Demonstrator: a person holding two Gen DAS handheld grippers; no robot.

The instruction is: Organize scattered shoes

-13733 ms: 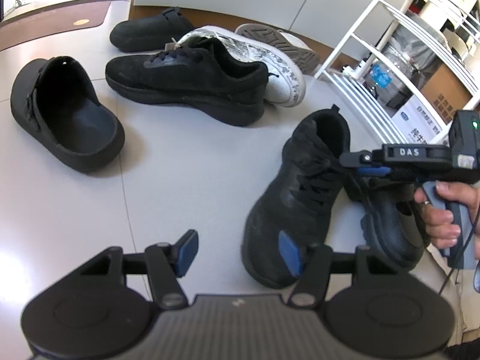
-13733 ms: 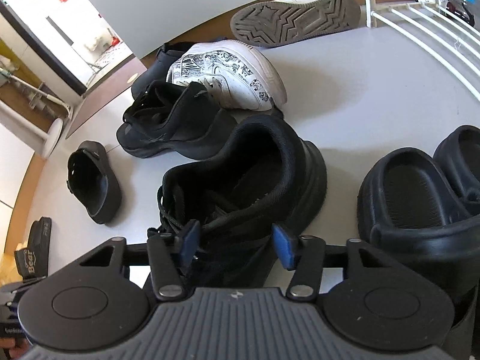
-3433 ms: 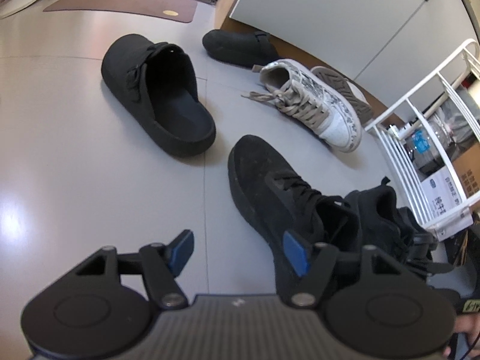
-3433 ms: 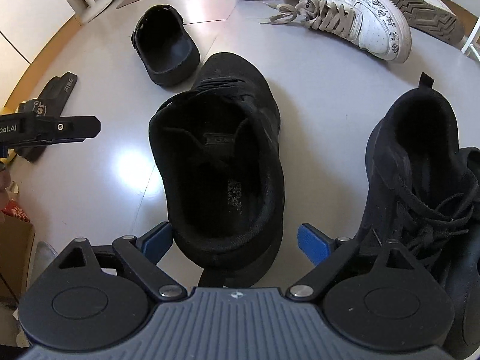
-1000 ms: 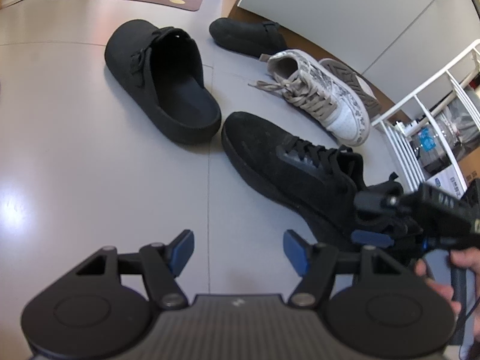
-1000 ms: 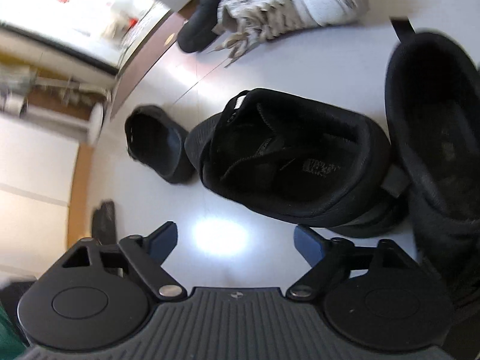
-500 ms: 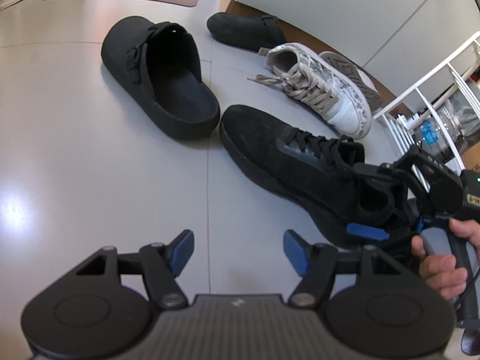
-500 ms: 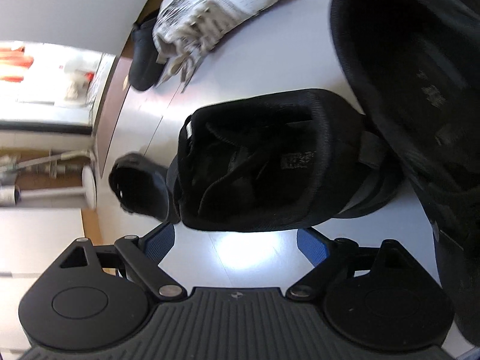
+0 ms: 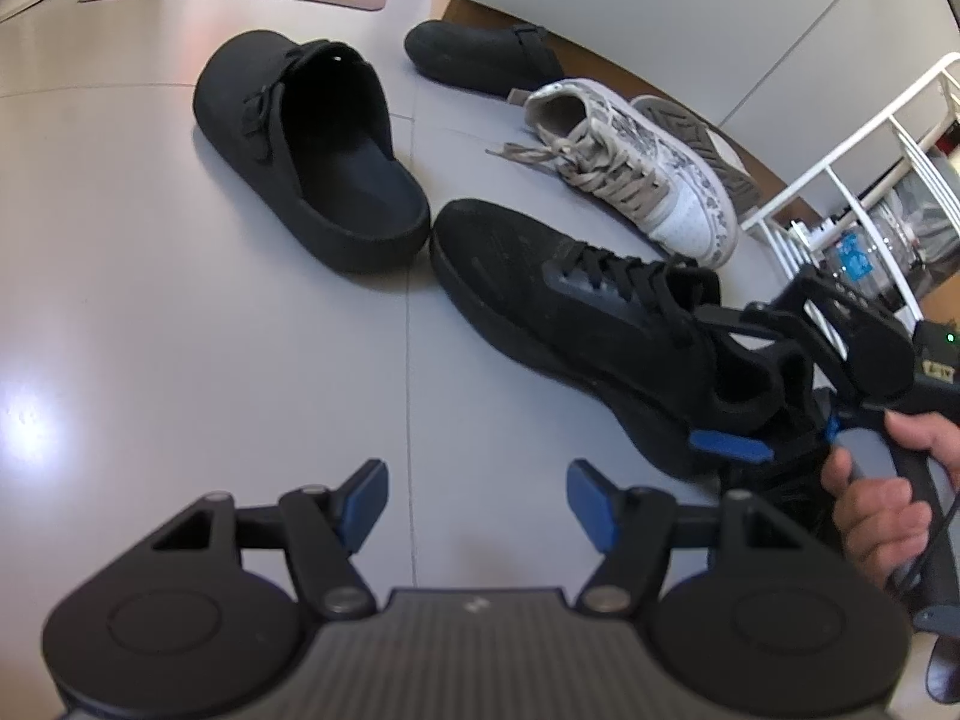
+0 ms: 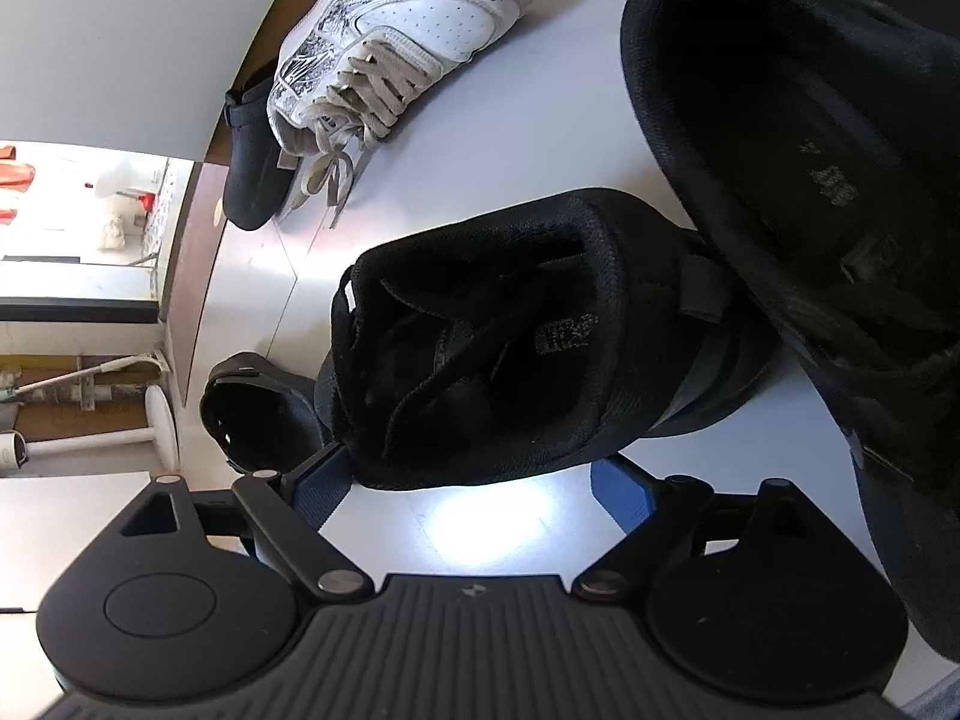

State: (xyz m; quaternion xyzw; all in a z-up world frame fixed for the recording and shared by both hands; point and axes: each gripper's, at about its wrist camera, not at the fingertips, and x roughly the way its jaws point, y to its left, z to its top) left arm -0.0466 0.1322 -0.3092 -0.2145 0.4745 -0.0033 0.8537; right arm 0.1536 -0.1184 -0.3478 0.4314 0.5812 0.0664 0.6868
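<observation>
A black lace-up sneaker (image 9: 570, 324) lies on the pale floor, toe towards a black clog (image 9: 312, 150). My right gripper (image 9: 738, 384) straddles its heel, one finger above the collar and one blue pad low at the side. In the right wrist view the sneaker's heel (image 10: 492, 348) sits between the pads of my right gripper (image 10: 468, 486). Its jaws are closing, with no firm press visible. The matching black sneaker (image 10: 810, 210) lies right beside it. My left gripper (image 9: 478, 501) hangs open over bare floor, holding nothing.
A white patterned sneaker (image 9: 630, 174) lies beyond the black one, its mate (image 9: 702, 132) on its side behind it. A second black clog (image 9: 480, 54) rests by the wall. A white wire rack (image 9: 840, 180) stands at the right. A hand (image 9: 870, 492) holds the right gripper.
The right gripper has rolled and come in around the black sneaker's heel, which now fills more of its view. The left gripper has stayed where it was.
</observation>
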